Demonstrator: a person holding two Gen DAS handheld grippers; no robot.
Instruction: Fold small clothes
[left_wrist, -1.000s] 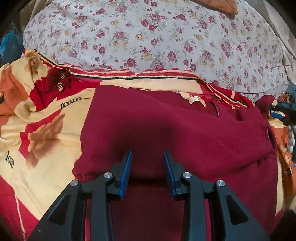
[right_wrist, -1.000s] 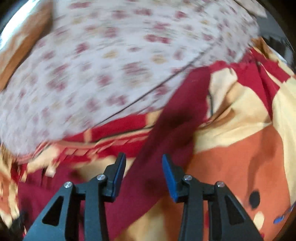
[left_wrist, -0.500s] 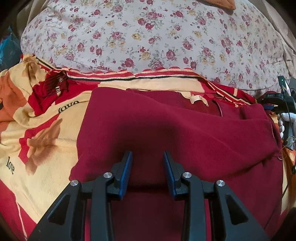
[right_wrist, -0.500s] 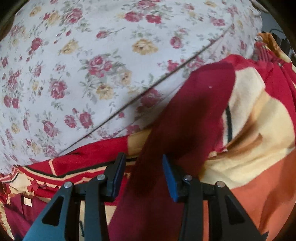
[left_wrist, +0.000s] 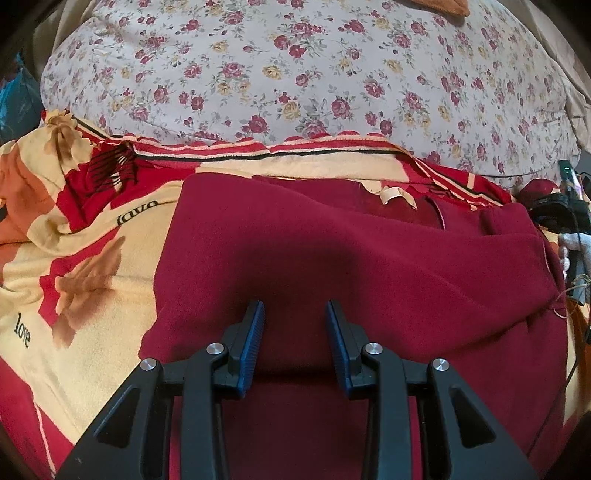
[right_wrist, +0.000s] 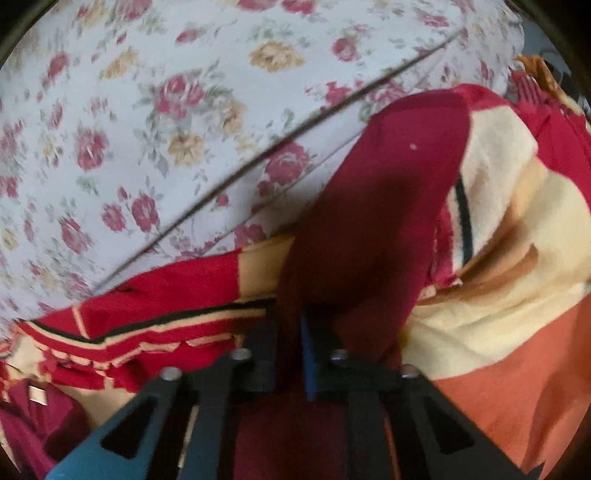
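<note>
On my left, the left gripper (left_wrist: 294, 334) hovered with its jaws wide and empty over the near half of the dark red garment (left_wrist: 351, 258), which lay flat on the patterned blanket (left_wrist: 85, 258). Farther right, my right gripper (right_wrist: 290, 354) had pinched the sleeve (right_wrist: 380, 206). The sleeve ran straight ahead toward the floral pillow (right_wrist: 166, 110), so I judged that hand better placed to fold it in.

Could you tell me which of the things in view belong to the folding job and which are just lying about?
In the job:
dark red garment
its sleeve
left gripper
right gripper

Lying about:
patterned blanket
floral pillow
</note>
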